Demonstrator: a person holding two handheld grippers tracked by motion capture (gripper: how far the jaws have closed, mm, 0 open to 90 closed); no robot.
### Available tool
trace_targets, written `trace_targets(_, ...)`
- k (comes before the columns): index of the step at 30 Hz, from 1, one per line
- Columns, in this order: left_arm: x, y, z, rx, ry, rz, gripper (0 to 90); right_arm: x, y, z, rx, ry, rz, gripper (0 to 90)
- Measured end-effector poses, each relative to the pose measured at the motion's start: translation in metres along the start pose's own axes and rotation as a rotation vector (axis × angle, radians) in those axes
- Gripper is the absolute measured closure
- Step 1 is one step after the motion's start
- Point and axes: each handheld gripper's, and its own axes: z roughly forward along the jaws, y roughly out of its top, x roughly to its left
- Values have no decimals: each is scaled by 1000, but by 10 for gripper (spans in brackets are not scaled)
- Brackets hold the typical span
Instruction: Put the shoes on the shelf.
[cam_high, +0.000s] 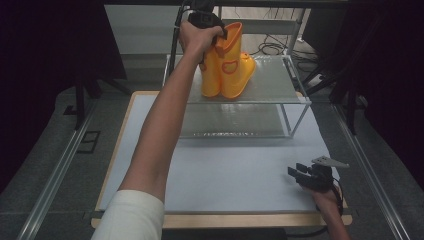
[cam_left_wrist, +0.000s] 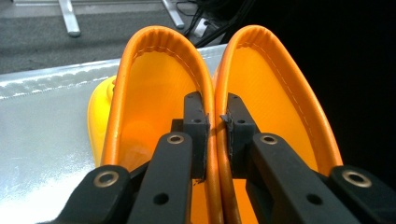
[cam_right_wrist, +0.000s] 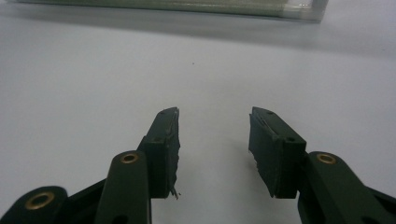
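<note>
Boots (cam_high: 227, 62) stand paired on the shelf (cam_high: 272, 80), the left gripper (cam_left_wrist: 215, 123) pinching both adjoining inner cuffs together so one grip carries them, while the right gripper (cam_high: 301, 173) rests on the table (cam_high: 235, 175), jaws apart and empty.

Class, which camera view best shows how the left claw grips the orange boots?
The left gripper view: the left claw pinches the two touching inner rims of the orange boots close up. The high view shows the whole pair standing on the clear shelf, with the hand covering the grip. The right gripper view shows no boots.
</note>
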Motion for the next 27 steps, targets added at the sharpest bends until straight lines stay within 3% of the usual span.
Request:
trace_targets(5, 3, 1, 7, 9, 15, -20, 801, 0, -1, 0, 0, -4, 3, 525)
trace_targets(6, 3, 1, 7, 1, 10, -17, 694, 0, -1, 0, 2, -5, 2, 525)
trace_targets(7, 3, 1, 7, -2, 9, -12, 694, 0, -1, 0, 2, -5, 2, 525)
trace_targets(11, -4, 1, -4, -62, 8, 12, 579, 0, -1, 0, 5, -6, -1, 524)
trace_targets(18, -12, -4, -23, -79, -41, 76, 509, 2, -2, 1, 9, -2, -3, 522)
trace_targets(23, -12, -13, -49, -130, -89, 141, 551, 1, -2, 0, 6, -5, 5, 521)
trace_targets(25, -10, -18, -60, -137, -100, 163, 568, 2, -2, 0, 7, -4, 7, 520)
trace_targets(27, -9, -25, -70, -117, -121, 204, 642, 2, -2, -1, 5, -3, 7, 520)
